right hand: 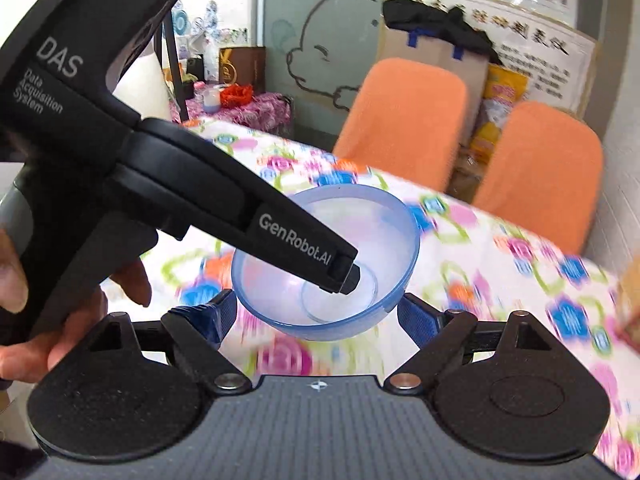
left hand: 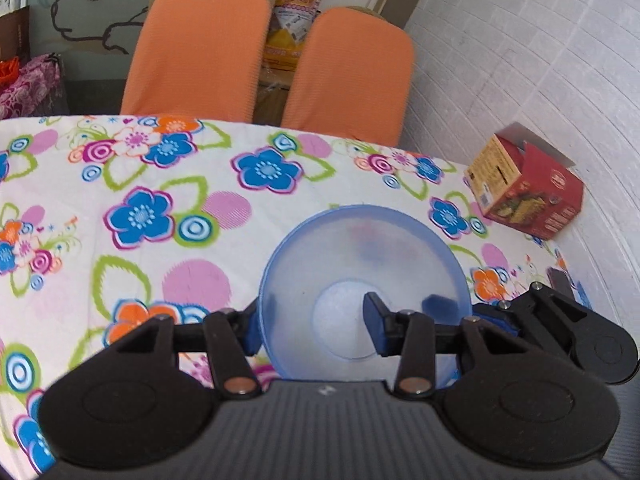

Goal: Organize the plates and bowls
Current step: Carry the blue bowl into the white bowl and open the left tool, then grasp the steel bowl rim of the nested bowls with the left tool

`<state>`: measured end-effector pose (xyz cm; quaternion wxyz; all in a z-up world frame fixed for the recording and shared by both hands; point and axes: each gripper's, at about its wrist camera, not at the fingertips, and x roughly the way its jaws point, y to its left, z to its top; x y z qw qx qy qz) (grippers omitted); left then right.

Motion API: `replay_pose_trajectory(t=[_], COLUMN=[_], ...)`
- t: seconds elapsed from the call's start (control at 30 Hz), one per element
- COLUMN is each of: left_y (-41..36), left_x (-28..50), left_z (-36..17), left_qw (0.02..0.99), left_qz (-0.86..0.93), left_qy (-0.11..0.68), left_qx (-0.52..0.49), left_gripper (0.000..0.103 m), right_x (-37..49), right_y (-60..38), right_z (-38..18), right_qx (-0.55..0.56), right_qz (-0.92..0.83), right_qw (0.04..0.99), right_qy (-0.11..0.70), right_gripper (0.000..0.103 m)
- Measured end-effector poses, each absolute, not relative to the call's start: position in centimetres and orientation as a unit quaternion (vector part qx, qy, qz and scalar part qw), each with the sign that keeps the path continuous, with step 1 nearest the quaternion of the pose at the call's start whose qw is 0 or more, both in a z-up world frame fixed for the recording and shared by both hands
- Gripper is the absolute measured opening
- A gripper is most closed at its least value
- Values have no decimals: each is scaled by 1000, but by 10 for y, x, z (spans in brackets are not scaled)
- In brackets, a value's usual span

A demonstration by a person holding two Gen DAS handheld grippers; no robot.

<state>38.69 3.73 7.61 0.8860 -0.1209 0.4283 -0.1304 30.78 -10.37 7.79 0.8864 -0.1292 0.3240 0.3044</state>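
Blue pads of my left gripper (left hand: 316, 330) pinch the rim of the translucent blue bowl (left hand: 362, 276) — 1 pad sits inside the wall, the other outside on the bowl's left. So my left jaws are closed on the bowl wall, and in the right wrist view the bowl (right hand: 332, 256) looks tilted and raised off the floral tablecloth (left hand: 120, 208), though I cannot be sure it clears the cloth fully.

My right gripper (right hand: 316, 322) stands wide, its 2 pads either side of the bowl and just below it, touching nothing I can see. Its view is blurred, so I judge it to be in motion.

Beyond the bowl stand 2 orange chairs (left hand: 200, 48), and to the bowl's right, near the wall, a red carton (left hand: 528, 196). No plate shows in either view.

What could go wrong, as I judge it: a pinch on 1 thin, slick plastic wall gives little purchase, so the bowl may pivot around my pads or slip out if I swing it. My right pads are near the bowl's underside — a quick closing or upward nudge could knock it from the left grip. Carrying it rightward risks clipping the carton.
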Motion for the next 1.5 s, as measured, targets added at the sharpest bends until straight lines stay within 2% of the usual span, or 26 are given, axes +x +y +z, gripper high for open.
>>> replay_pose_trajectory(t=[0.13,0.47,0.57,0.97,1.3,1.5], left_y=[2,-50,-53,-2,19,9], left_x=[354,315,313,294,264,272], left_z=[66,37,35,57,40,32], left_qw=[880,868,869,896,904,902], left_qz=[-155,-172,-171,-146,-117,-113], left_qy=[437,463,461,407,394,402], left_qx=[-105,-58,-47,-97,-122,-106], left_gripper=[44,46,66,69,73,73], right_x=[274,261,262,207,177,193], right_y=[-132,-167,-170,-231,-251,-251], right_z=[69,42,38,31,11,4], right_qx=[-118,-69,-73,0,133,150], right_qz=[285,271,264,202,122,86], right_qw=[888,890,892,922,939,934], right_qy=[340,360,360,330,294,312], right_gripper=[75,75,75,76,77,78])
